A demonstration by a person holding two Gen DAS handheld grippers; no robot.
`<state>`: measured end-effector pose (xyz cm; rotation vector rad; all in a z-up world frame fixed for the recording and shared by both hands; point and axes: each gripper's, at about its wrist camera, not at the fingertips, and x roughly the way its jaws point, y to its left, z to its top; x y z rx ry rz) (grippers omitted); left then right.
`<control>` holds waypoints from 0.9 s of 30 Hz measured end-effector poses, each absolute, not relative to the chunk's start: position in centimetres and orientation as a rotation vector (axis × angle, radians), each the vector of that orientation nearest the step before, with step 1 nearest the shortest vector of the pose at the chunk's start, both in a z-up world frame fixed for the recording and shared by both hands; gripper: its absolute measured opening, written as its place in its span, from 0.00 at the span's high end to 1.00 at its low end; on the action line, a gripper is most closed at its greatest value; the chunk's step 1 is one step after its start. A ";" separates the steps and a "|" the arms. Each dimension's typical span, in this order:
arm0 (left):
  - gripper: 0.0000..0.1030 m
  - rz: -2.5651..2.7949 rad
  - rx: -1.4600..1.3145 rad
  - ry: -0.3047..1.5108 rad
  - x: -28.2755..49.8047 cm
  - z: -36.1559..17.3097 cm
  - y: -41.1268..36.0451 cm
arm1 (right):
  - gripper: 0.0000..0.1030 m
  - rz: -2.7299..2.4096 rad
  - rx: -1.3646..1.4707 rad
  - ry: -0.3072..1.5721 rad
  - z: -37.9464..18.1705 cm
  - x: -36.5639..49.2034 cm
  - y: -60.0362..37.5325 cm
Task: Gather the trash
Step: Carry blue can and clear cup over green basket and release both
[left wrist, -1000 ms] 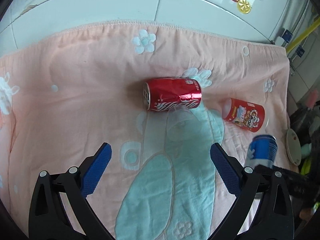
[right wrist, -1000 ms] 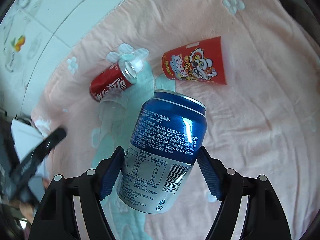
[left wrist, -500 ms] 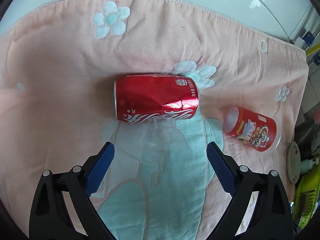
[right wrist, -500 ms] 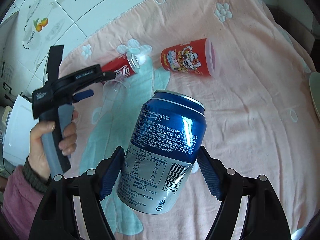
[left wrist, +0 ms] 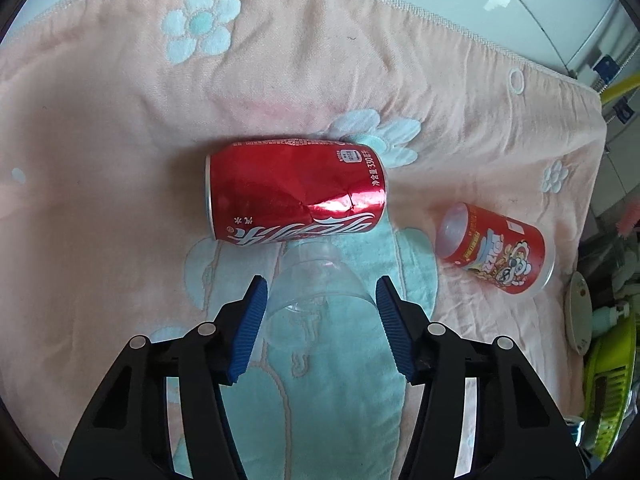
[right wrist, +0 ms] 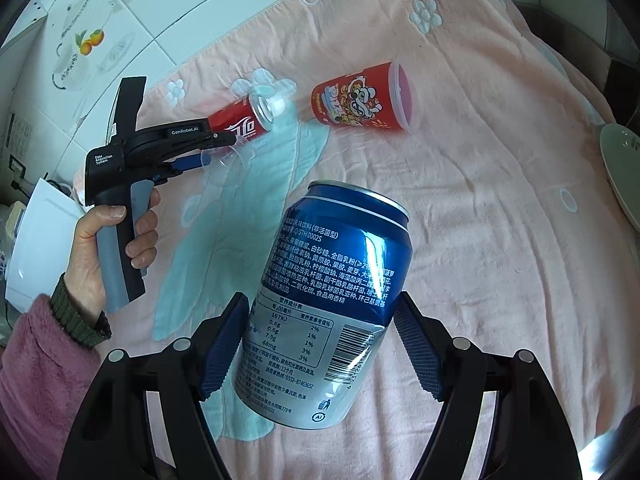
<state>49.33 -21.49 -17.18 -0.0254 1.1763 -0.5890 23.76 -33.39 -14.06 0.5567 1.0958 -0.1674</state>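
Observation:
A clear plastic cup [left wrist: 320,312] lies on its side on the pink towel [left wrist: 120,160], just in front of a dented red cola can [left wrist: 296,192]. My left gripper [left wrist: 321,280] is closing on the cup, its blue pads [left wrist: 252,320] touching both sides near the rim. A red printed snack cup [left wrist: 496,256] lies to the right. In the right wrist view, my right gripper [right wrist: 320,300] is shut on a blue drink can [right wrist: 332,308], held above the towel. That view also shows the left gripper [right wrist: 208,152] at the clear cup [right wrist: 228,160], the cola can [right wrist: 236,122] and the snack cup [right wrist: 360,100].
A person's hand [right wrist: 92,248] in a pink sleeve holds the left gripper. A white tiled wall [right wrist: 120,20] borders the towel's far edge. A pale plate [left wrist: 578,312] and a green object [left wrist: 612,360] sit beyond the towel's right edge. A white object [right wrist: 36,240] lies at the left.
The left gripper moved in toward the cola can and its jaws narrowed around the clear cup. The right gripper drew back with the blue can, bringing the left hand into view.

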 end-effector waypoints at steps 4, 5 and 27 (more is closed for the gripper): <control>0.47 -0.603 -0.067 1.162 48.0 -16.0 -19.6 | 0.31 -0.141 0.533 1.090 -13.5 23.1 -32.5; 0.47 -0.605 -0.070 1.156 47.5 -15.7 -19.0 | 0.31 -0.133 0.532 1.089 -13.4 23.0 -32.3; 0.47 -0.505 -0.164 1.018 28.5 -6.9 -1.3 | 0.31 0.176 0.310 1.067 -9.8 13.5 -22.8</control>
